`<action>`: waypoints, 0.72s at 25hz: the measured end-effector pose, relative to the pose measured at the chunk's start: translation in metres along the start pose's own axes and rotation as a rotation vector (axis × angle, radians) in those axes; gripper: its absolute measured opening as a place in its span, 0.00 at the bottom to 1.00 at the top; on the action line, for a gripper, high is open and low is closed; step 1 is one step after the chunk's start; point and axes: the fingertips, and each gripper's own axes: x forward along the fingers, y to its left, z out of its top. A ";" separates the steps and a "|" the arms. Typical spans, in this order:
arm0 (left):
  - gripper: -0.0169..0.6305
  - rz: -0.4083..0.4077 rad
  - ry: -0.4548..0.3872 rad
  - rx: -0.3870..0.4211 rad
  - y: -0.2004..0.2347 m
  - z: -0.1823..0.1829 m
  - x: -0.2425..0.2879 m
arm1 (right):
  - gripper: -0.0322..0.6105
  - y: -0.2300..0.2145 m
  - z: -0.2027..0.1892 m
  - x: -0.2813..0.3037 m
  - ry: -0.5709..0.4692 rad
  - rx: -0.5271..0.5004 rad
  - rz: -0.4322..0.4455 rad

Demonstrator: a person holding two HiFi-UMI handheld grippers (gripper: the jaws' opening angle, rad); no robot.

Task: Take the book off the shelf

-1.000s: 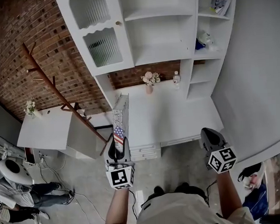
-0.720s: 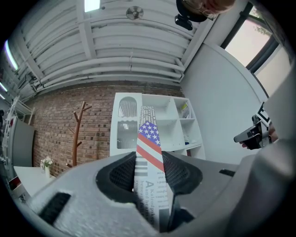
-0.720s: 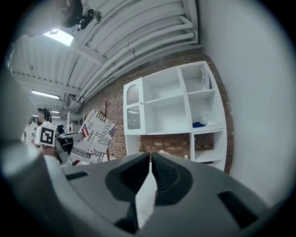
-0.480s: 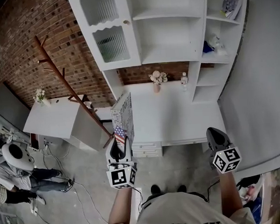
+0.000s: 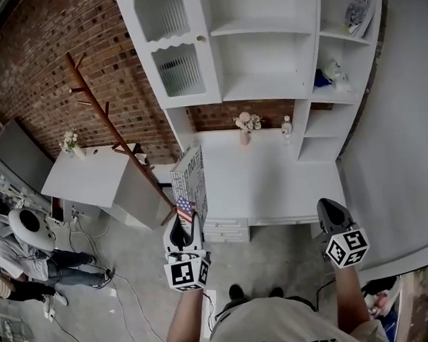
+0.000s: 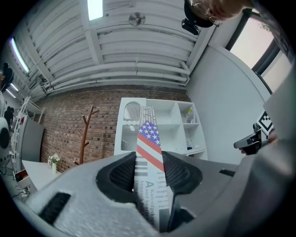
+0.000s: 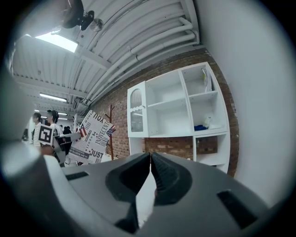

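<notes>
— Between the pads of the left gripper [image 6: 149, 172], what is seen?
— A thin white book with black newspaper lettering and a stars-and-stripes patch [image 6: 148, 144] is clamped upright there near its lower edge, with both pads pressed on its covers.
— Where is that book placed relative to the tall white shelf unit [image 5: 265, 62]?
— It is held off the shelves, out in front of the unit's lower left corner and apart from it.
— How are the jaws of the right gripper [image 7: 151, 172] found?
— They are brought together at the tips with nothing between them. That gripper is held in front of the unit's lower right part, well apart from the book.
— What else is noted by the unit?
— A brown wooden coat stand [image 5: 110, 129] is seen to its left. A small vase of pale flowers [image 5: 246, 123] is set on the white desktop [image 5: 273, 188] at its foot.
</notes>
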 end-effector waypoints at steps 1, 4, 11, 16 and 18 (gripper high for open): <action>0.31 0.004 -0.001 -0.001 0.000 0.001 -0.001 | 0.10 0.000 0.001 -0.001 -0.003 0.002 0.001; 0.31 0.011 -0.004 0.000 0.000 0.003 -0.004 | 0.10 0.000 0.002 -0.002 -0.007 0.003 0.007; 0.31 0.017 -0.004 0.007 0.004 0.005 -0.009 | 0.10 0.007 0.001 0.002 -0.010 0.007 0.026; 0.31 0.024 -0.002 0.008 0.008 0.003 -0.010 | 0.10 0.011 0.000 0.006 -0.010 0.006 0.033; 0.31 0.025 -0.001 0.009 0.009 0.003 -0.009 | 0.10 0.010 0.001 0.007 -0.010 0.006 0.032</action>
